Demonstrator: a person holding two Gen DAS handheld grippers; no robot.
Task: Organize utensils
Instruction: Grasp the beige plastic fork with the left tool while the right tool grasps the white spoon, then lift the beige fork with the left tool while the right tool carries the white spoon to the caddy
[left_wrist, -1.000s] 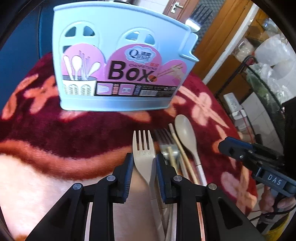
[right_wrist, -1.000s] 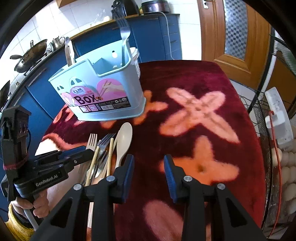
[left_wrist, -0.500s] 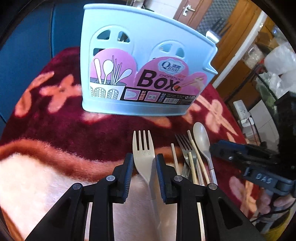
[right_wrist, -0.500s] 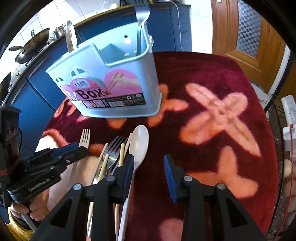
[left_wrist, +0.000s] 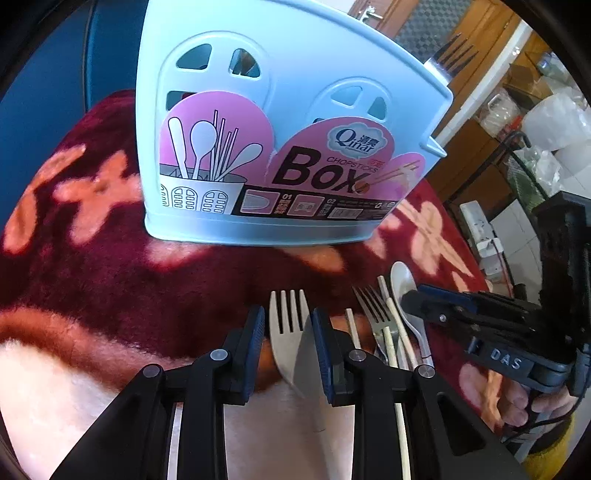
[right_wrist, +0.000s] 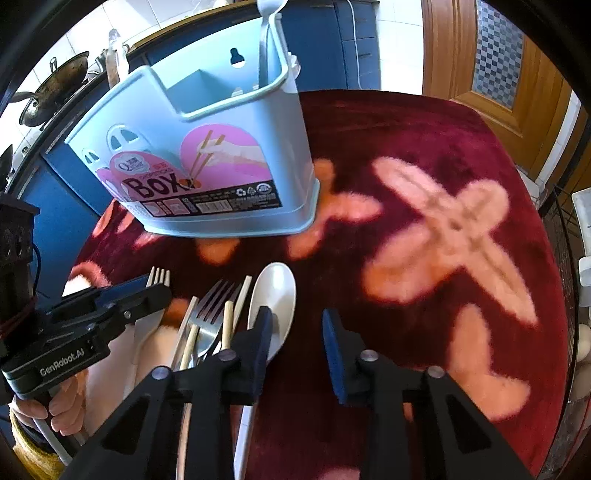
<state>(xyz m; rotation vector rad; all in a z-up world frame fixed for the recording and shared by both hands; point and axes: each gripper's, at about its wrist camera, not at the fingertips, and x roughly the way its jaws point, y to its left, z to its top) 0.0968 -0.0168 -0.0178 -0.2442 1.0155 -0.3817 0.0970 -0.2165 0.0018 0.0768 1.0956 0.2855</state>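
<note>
Underneath everything we see the dark red blanket (right_wrist: 424, 155) with its pale orange flower shapes, spread over the whole table top

Next in size comes the light blue utensil box (left_wrist: 295, 122), standing upright on the blanket at the far side, its pink "Box" label turned toward us. From the right wrist view we look down into its open compartments (right_wrist: 207, 88), and a metal handle (right_wrist: 264, 51) stands up in the right-hand one

Then our two tools. We hold the left gripper (left_wrist: 288, 332) low over the near, pale part of the blanket, and its blue pads sit on either side of the beige plastic fork (left_wrist: 290, 325), tines pointing at the box. We cannot tell whether the pads truly press on the fork or only flank it closely. We hold the right gripper (right_wrist: 295, 332) just beside the loose pile; its jaws have just been closing, yet nothing lies between them but blanket, so it stands released. Its left finger overlaps the bowl of the beige spoon (right_wrist: 273, 295)

Smallest are the loose pieces, lying together between the two grippers: the spoon on the right, a metal fork (right_wrist: 212, 306) to its left, and pale chopsticks (right_wrist: 234, 314) laid across them, all well short of the box
</note>
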